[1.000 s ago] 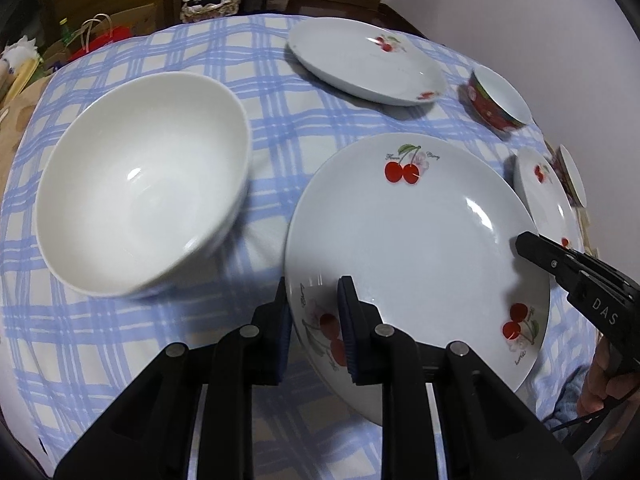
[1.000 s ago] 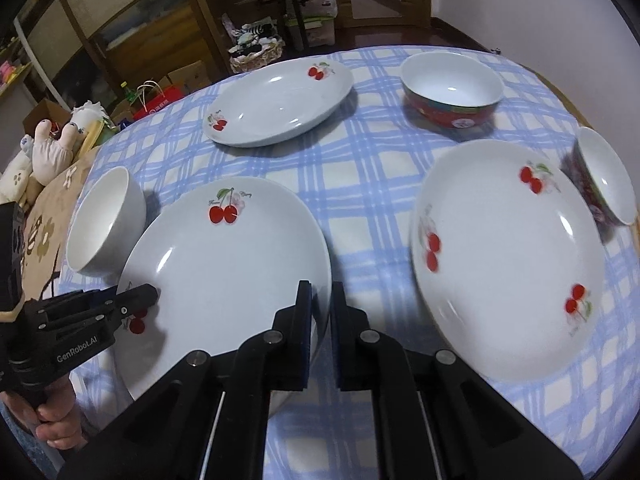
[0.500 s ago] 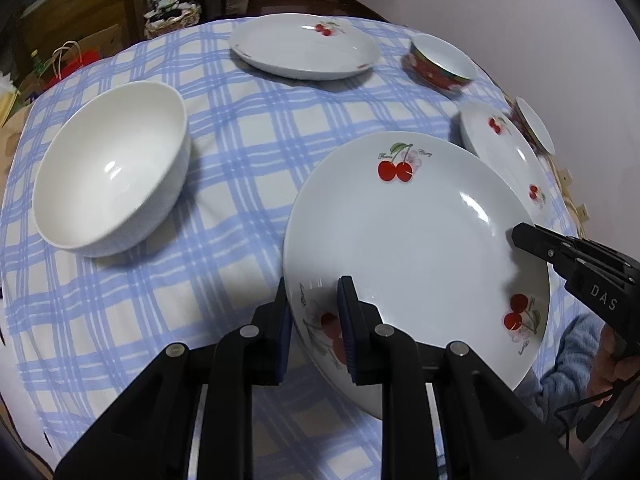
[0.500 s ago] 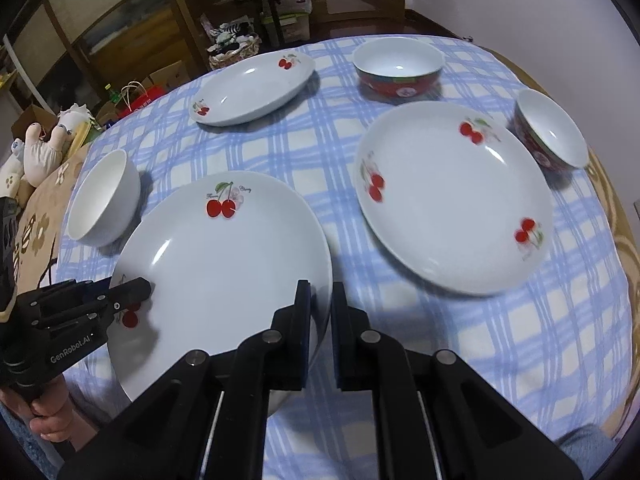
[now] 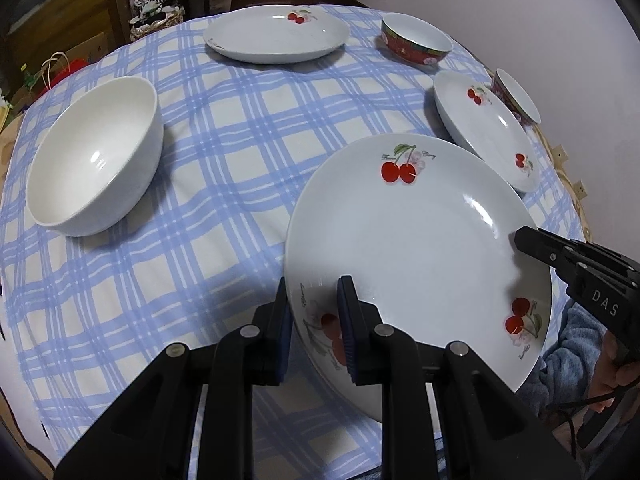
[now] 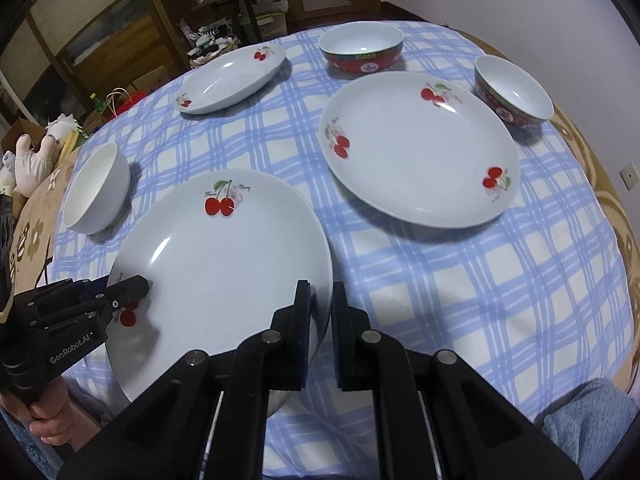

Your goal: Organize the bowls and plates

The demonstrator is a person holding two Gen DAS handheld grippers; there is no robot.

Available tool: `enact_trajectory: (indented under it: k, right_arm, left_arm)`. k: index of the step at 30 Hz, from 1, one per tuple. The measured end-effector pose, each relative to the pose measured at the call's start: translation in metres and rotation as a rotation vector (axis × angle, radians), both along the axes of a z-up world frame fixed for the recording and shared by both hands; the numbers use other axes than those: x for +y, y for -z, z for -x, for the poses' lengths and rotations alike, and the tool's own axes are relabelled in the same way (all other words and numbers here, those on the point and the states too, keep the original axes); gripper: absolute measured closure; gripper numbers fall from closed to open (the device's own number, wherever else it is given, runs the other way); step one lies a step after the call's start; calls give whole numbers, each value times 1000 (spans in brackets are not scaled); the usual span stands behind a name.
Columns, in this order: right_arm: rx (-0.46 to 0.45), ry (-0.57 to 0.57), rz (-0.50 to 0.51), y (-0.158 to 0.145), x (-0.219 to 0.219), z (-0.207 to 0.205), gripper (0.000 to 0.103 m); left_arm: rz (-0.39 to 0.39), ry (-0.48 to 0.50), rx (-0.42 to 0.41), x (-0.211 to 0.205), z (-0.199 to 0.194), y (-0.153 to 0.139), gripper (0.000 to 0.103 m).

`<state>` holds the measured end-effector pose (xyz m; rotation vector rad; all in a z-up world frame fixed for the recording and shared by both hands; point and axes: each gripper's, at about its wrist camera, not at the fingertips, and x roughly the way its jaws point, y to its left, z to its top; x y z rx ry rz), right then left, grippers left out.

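Note:
Both grippers hold one white cherry-print plate [image 5: 416, 240] above the checked tablecloth [image 5: 224, 184]. My left gripper [image 5: 314, 312] is shut on its near left rim. My right gripper [image 6: 320, 312] is shut on the opposite rim of the same plate [image 6: 224, 264]. A second cherry plate [image 6: 420, 148] lies on the table to the right, and a third [image 6: 232, 80] at the far side. A plain white bowl [image 5: 96, 160] stands at the left. Two red-sided bowls [image 6: 362, 50] [image 6: 514, 94] stand at the far right.
The round table [image 6: 600, 184] has a brown patterned edge beyond the blue and white cloth. Shelves, a basket and bags [image 6: 208, 40] stand behind the table. A soft toy [image 6: 32, 156] lies off the left edge. A pale wall is on the right.
Both grippers have lifted and drawn the held plate back toward me. The plates and bowls on the table now look farther away and more of the cloth shows.

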<state>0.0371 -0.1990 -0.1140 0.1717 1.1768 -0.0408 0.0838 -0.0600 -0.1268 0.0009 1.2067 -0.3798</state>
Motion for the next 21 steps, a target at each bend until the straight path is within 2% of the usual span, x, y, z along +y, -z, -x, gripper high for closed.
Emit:
enact_trajectory:
  k: [6, 13, 21]
  right_arm:
    - [36, 20, 13, 8, -3, -2, 92]
    - [143, 26, 51, 32, 0, -3, 90]
    - [160, 31, 41, 37, 0, -4, 89]
  left_arm:
    - [-24, 23, 17, -9, 0, 7, 81]
    - [-69, 50, 60, -18, -1, 23, 81]
    - [-84, 44, 52, -20, 1, 24, 81]
